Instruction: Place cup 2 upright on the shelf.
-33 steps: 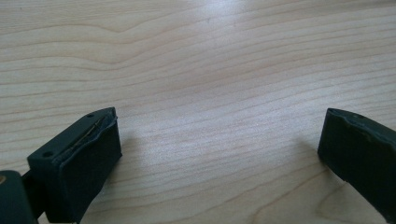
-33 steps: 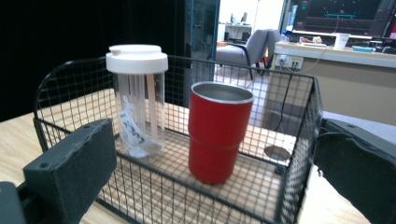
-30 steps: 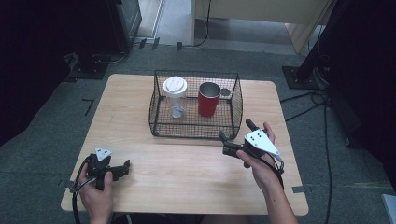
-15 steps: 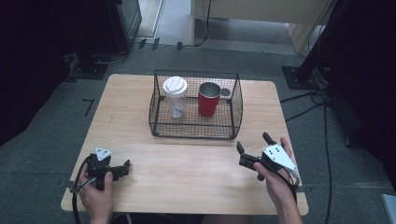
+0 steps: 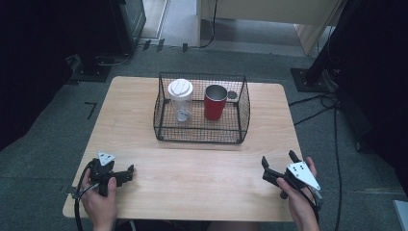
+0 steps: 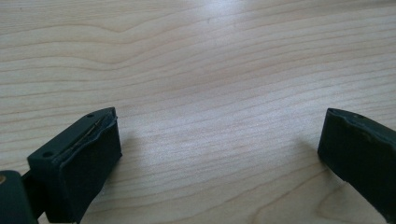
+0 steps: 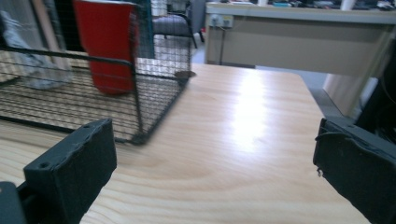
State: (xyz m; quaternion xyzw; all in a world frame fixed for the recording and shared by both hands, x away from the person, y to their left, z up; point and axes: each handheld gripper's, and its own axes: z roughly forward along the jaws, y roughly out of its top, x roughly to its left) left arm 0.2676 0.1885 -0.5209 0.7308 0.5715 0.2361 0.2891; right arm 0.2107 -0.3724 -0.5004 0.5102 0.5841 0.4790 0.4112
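Pale wood table (image 5: 192, 163); both hand-held grippers, left (image 5: 126, 172) and right (image 5: 278, 163), gape wide, empty; wire basket (image 7: 135, 93) ahead-left of the right one.

1. Light wooden table (image 5: 144, 110) with rounded corners and visible grain, standing in the middle of the room; a bright patch of light reflects off its top in the right gripper view.
2. Grey carpeted floor (image 5: 43, 130) on all sides of the table, with short dark tape marks near the table's left edge.
3. Pale wooden desk or cabinet (image 5: 269, 12) beyond the table's far edge; in the right gripper view, a socket plate (image 7: 220, 20) sits on its front.
4. Dark equipment on stands at left (image 5: 91, 33) and right (image 5: 346, 53), mostly in shadow.
5. Black cables (image 5: 317, 103) trailing over the floor at right.
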